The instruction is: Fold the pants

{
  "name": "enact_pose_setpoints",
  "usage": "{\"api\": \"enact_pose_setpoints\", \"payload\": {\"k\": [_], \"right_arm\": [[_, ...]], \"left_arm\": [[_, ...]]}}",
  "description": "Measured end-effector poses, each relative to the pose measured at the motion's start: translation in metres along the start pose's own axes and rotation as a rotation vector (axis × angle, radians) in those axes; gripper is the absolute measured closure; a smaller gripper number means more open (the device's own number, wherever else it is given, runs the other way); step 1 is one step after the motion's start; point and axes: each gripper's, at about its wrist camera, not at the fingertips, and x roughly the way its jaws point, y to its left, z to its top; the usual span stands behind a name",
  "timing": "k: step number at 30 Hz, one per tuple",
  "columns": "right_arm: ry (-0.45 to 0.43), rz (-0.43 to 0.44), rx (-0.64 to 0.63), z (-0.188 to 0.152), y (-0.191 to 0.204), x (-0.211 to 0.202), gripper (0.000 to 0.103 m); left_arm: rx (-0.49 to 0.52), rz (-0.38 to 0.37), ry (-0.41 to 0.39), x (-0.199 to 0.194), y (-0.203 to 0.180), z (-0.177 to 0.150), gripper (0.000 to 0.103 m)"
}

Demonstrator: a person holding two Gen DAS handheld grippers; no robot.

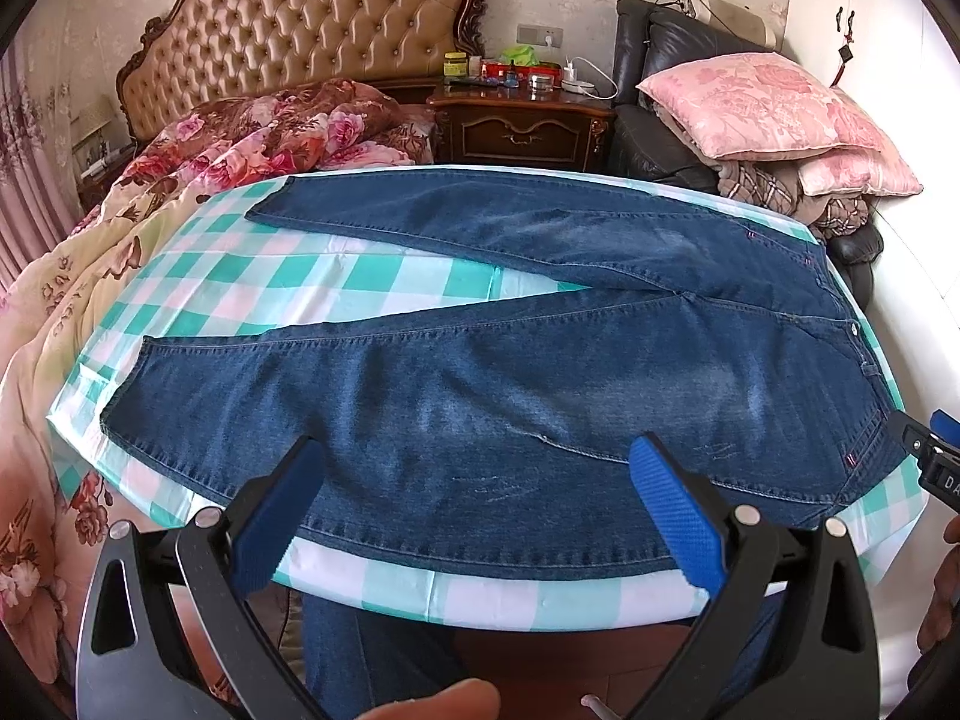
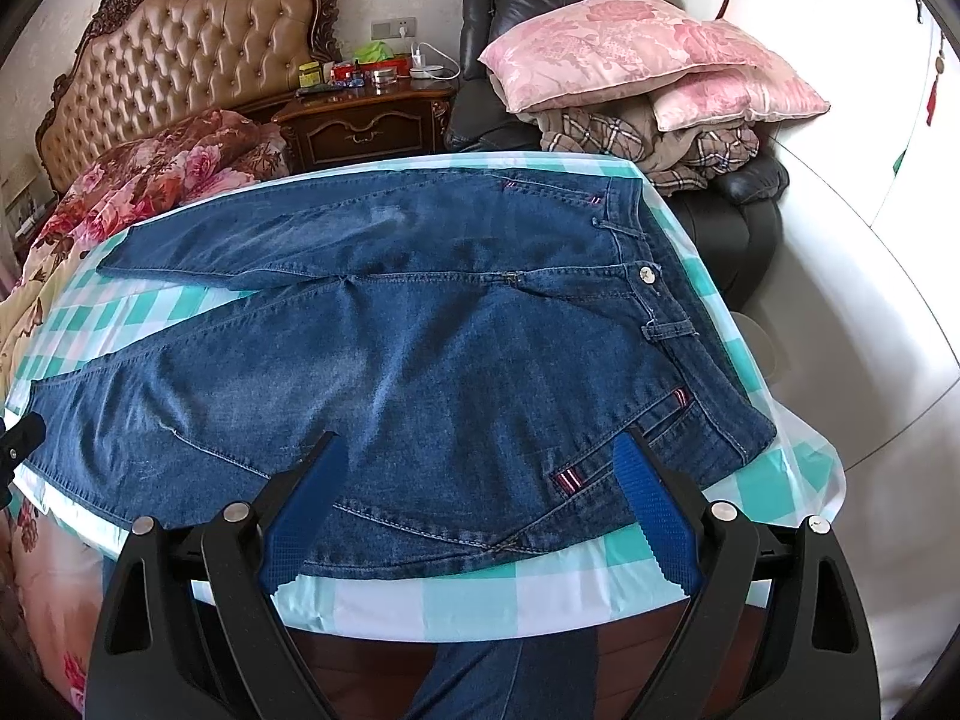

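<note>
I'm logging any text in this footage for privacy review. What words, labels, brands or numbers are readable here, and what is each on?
"DA": white letters on the black body of the right gripper, cut off by the frame edge; the rest is out of view.
Yellow-labelled jar on the nightstand: print too small to read.
Red box beside it: too blurred to read.
Jeans: striped tabs and a metal button, no legible text.

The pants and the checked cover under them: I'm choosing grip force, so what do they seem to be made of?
The pants look like blue denim: matte, faded patches, contrast stitched seams, a metal waist button. The checked cover looks like thin plastic sheeting, likely slippery: slight sheen, sharp creases, translucent overhanging edge. Both grippers, left gripper and right gripper, are open.
</note>
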Motion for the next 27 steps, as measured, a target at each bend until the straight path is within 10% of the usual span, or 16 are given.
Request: {"api": "enact_pose_setpoints", "payload": {"k": [27], "right_arm": [[-0.002,0.000,0.003,-0.0029,0.0009,-0.0004,0.016]], "left_arm": [[-0.002,-0.004,0.003,-0.0005,-0.0042,-0.0026,0.001]]}}
